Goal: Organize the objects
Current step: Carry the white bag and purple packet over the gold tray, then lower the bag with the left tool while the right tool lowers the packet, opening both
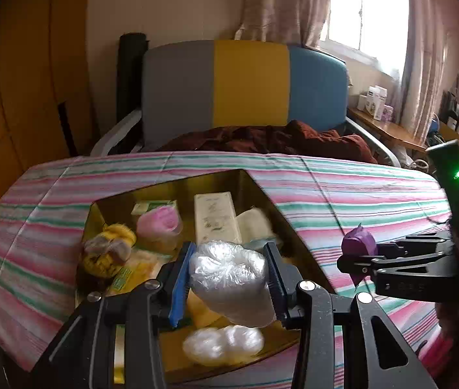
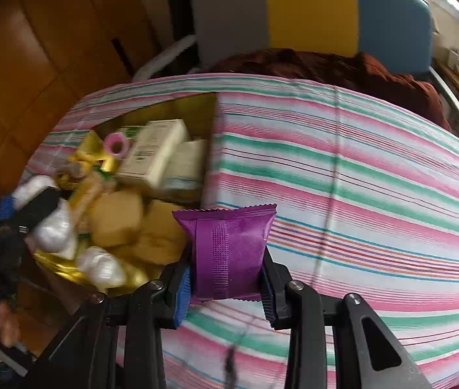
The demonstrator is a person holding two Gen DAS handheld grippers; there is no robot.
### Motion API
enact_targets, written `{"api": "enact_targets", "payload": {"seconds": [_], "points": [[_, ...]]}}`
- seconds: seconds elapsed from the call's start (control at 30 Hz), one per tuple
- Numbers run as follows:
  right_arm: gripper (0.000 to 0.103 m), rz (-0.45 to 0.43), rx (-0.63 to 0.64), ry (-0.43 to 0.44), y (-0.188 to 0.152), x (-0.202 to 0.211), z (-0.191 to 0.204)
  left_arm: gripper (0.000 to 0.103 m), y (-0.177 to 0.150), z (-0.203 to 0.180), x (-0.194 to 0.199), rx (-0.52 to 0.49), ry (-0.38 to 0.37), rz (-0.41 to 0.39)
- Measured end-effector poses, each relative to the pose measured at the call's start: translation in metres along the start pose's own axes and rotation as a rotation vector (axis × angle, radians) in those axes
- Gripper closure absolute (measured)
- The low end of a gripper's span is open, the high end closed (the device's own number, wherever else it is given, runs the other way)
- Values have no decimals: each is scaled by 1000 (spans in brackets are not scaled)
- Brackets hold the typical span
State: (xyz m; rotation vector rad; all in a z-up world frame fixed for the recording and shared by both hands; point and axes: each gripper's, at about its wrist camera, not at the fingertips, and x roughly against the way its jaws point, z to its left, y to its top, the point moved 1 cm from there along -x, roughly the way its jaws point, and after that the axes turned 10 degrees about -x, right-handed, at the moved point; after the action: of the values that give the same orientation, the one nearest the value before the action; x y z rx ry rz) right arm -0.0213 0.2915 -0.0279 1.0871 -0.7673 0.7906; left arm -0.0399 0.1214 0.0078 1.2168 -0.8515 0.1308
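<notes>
My left gripper (image 1: 228, 275) is shut on a clear plastic bag (image 1: 232, 287) and holds it above the gold box (image 1: 255, 191). My right gripper (image 2: 226, 287) is shut on a purple snack packet (image 2: 229, 246), held above the striped cloth (image 2: 359, 168) just right of the gold box (image 2: 210, 107). The right gripper (image 1: 356, 264) with the purple packet (image 1: 359, 243) also shows in the left wrist view. The left gripper (image 2: 28, 207) with the bag (image 2: 56, 230) shows blurred in the right wrist view.
The box holds a cream carton (image 1: 216, 217), a pink roll (image 1: 159, 223), a yellow knitted toy (image 1: 109, 249), another clear bag (image 1: 223, 340) and tan blocks (image 2: 116, 223). A grey, yellow and blue chair (image 1: 245, 84) with a dark red cloth (image 1: 271, 139) stands behind the table.
</notes>
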Motion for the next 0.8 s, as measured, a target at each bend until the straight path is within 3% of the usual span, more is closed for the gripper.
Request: {"api": "enact_targets", "payload": {"seconds": [0.4,0.8], "points": [[68,-1,56,56,17,-27,58,60,-35,67,2,150,83,51],[66,15,31,64,45,-48,66,59,-11,76,-26,178,59,52]]}}
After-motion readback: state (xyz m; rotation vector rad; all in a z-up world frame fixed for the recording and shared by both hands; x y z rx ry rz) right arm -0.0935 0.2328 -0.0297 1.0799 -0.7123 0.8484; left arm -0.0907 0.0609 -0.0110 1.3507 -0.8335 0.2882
